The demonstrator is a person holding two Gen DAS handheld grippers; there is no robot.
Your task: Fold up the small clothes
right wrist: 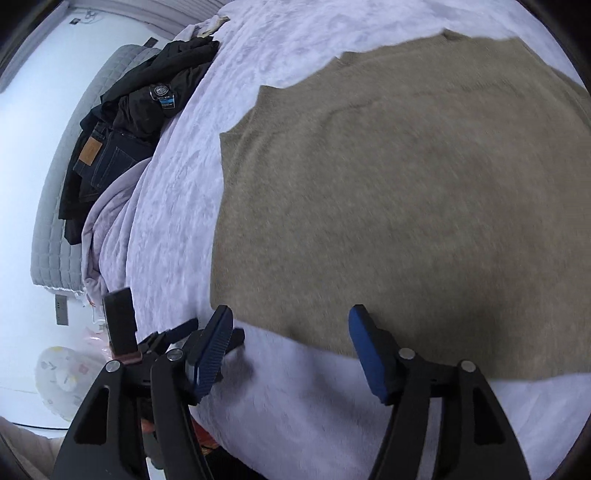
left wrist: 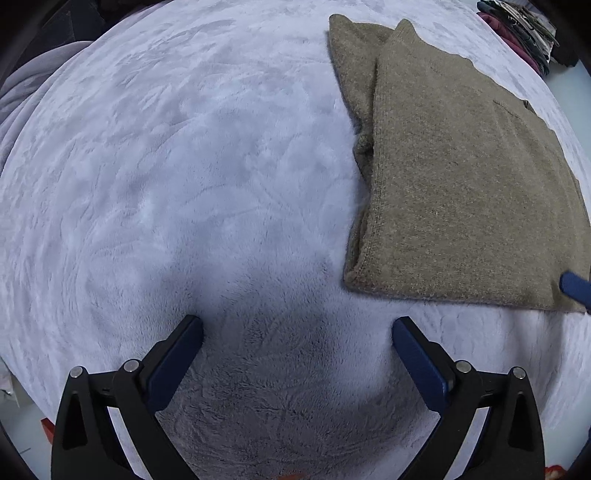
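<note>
A tan knit sweater (left wrist: 450, 177) lies folded flat on the pale lilac fleece blanket (left wrist: 184, 166), at the right of the left wrist view. My left gripper (left wrist: 297, 328) is open and empty over bare blanket, left of the sweater's near corner. In the right wrist view the sweater (right wrist: 388, 206) fills the middle and right. My right gripper (right wrist: 291, 317) is open and empty, its fingertips just at the sweater's near edge. One blue fingertip of the right gripper (left wrist: 576, 290) shows at the left wrist view's right edge.
A pile of dark clothes and jeans (right wrist: 129, 122) lies at the blanket's far left edge. Folded clothes (left wrist: 524, 33) are stacked beyond the sweater. A grey quilted headboard (right wrist: 55, 221) and the white floor lie to the left, past the bed edge.
</note>
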